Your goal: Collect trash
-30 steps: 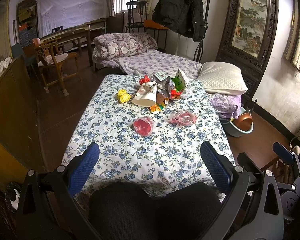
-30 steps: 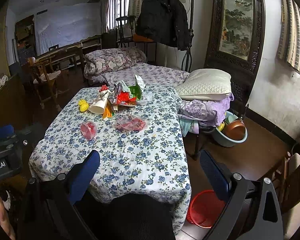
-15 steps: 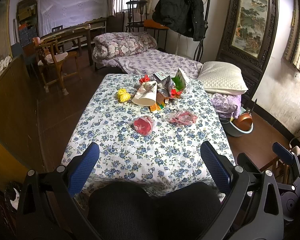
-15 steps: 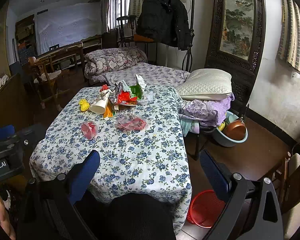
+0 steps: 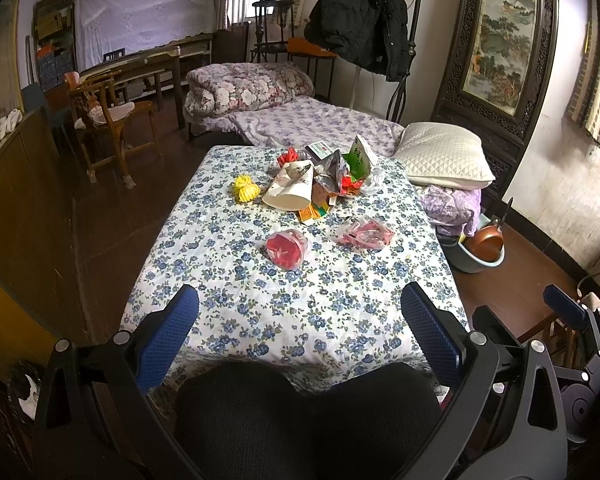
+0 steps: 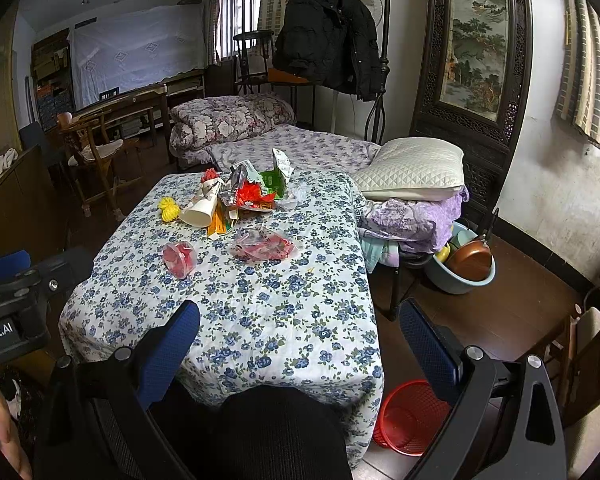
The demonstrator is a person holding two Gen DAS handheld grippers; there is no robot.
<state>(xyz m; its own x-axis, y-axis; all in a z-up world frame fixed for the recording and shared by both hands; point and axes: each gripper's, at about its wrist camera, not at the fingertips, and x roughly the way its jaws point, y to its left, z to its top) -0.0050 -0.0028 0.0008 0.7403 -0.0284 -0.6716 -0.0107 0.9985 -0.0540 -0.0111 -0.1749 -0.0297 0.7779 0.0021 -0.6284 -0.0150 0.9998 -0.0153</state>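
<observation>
Trash lies on a table with a blue-flowered cloth (image 5: 284,304): a red plastic cup (image 5: 286,249) (image 6: 179,259), a clear wrapper with red contents (image 5: 365,234) (image 6: 264,245), a white paper cup (image 5: 291,188) (image 6: 202,208), a yellow crumpled piece (image 5: 244,189) (image 6: 168,208), and a pile of foil and green wrappers (image 5: 345,170) (image 6: 256,188). A red mesh basket (image 6: 409,416) stands on the floor by the table's near right corner. My left gripper (image 5: 300,328) and right gripper (image 6: 300,340) are open and empty, short of the table's near edge.
A bed with a folded quilt (image 5: 248,88) and a white pillow (image 5: 443,156) lies behind the table. A blue basin with a copper pan (image 6: 469,264) sits on the floor at right. A wooden chair (image 5: 108,120) stands at left. A coat rack (image 6: 331,32) stands at the back.
Both grippers have drifted slightly back and up from the table; the view of the table has shifted a little. Nothing on the table has moved.
</observation>
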